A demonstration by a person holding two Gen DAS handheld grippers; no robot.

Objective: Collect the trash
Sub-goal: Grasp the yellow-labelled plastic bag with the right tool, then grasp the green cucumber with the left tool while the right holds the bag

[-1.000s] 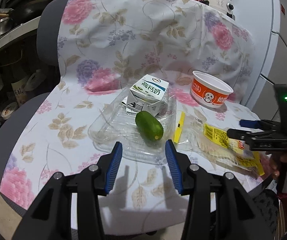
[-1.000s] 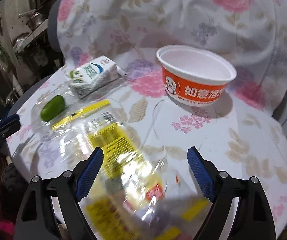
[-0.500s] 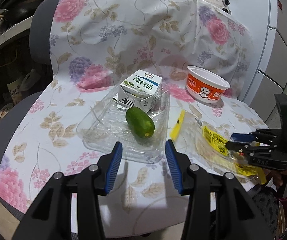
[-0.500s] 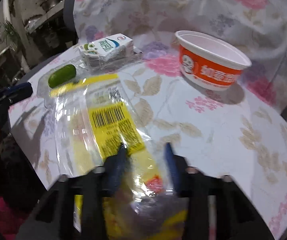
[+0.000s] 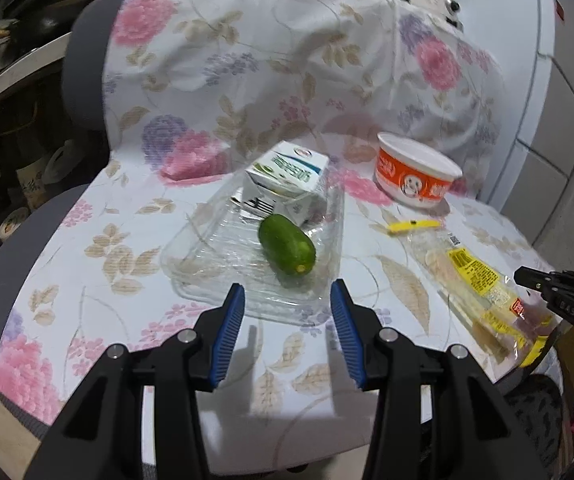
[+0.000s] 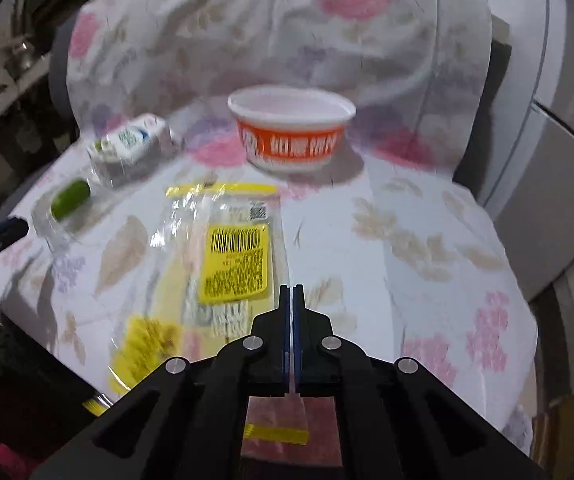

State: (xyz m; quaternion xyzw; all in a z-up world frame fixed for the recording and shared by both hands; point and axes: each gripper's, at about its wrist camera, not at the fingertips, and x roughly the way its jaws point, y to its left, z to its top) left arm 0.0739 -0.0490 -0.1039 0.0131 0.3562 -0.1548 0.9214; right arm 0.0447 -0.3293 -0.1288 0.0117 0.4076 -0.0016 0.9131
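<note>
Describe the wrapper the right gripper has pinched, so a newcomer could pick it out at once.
On the floral cloth draped over the chair, look in front of the orange paper bowl. The clear plastic wrapper lies flat there, its near edge clamped in the right gripper. Unlike the clear tray holding the milk carton, it carries a yellow barcode label.

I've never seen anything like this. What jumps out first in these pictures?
The flowered cloth over the seat, then the orange bowl at the back. A green fruit lies in a clear tray by a milk carton, and the right gripper is pinched shut on a clear wrapper with yellow labels.
</note>
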